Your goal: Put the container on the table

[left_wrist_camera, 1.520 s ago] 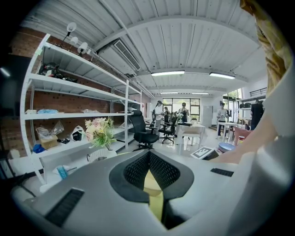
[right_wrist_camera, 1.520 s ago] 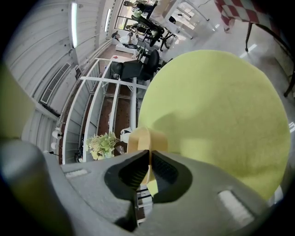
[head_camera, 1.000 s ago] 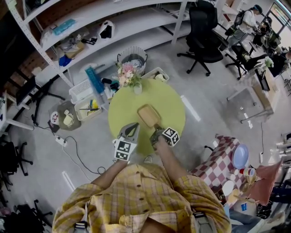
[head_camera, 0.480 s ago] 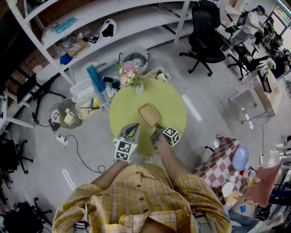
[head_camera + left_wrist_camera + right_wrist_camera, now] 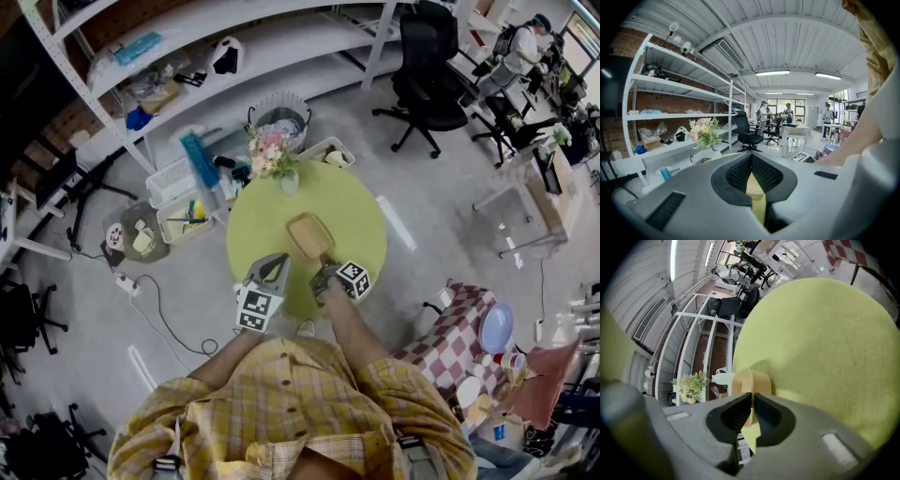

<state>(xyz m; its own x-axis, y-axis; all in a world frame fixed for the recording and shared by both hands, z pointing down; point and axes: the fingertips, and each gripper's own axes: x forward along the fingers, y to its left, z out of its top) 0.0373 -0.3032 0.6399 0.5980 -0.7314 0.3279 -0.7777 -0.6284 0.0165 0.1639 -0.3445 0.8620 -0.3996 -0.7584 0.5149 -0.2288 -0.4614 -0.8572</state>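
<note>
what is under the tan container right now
The green table lies under the container, held by the right tongs at its rim. The patch directly beneath is covered; contact cannot be told.

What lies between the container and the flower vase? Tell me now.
Nothing but bare green table lies between the container and the flower vase; the head view shows it.

Container [image 5: 307, 234] at the middle of the round table [image 5: 354, 202].
Its near rim sits between the right gripper's [image 5: 324, 272] jaws, with the left gripper [image 5: 274, 267] just to the left. A flower vase [image 5: 272, 157] stands at the table's far edge, and an office chair [image 5: 429, 75] is beyond it on the right.
</note>
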